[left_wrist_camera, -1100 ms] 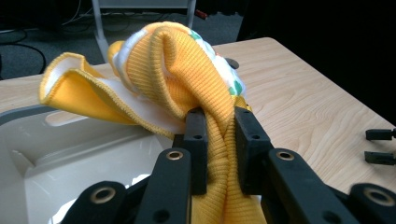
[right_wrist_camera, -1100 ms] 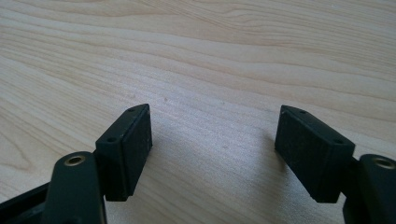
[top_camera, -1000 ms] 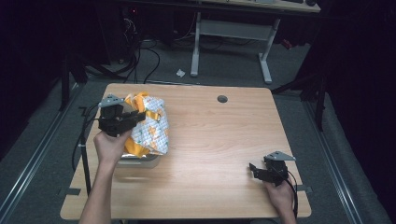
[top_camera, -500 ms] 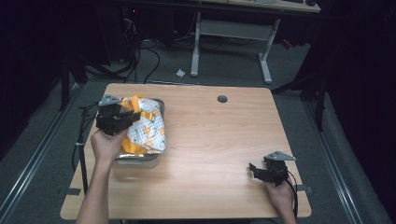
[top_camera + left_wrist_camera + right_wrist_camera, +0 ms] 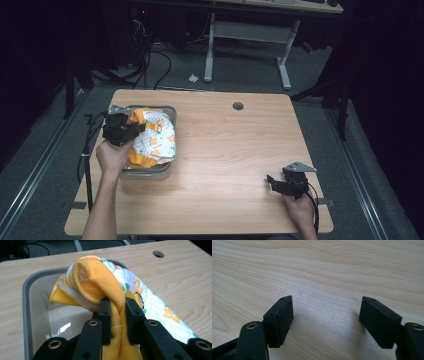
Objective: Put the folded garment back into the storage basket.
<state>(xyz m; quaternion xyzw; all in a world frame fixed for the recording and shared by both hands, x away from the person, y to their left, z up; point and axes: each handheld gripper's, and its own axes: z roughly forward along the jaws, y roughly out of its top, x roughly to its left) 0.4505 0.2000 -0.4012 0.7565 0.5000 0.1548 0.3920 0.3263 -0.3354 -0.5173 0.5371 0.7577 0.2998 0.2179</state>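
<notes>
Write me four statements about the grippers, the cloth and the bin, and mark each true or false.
1. The left gripper is shut on the orange ribbed edge of the cloth. True.
2. The right gripper holds a corner of the cloth. False: its jaws stand open over bare table, with nothing between them.
3. The cloth lies flat in the middle of the table. False: it is bunched in and over the grey bin at the table's left.
4. The bin stands on the table, by the left hand. True.
</notes>
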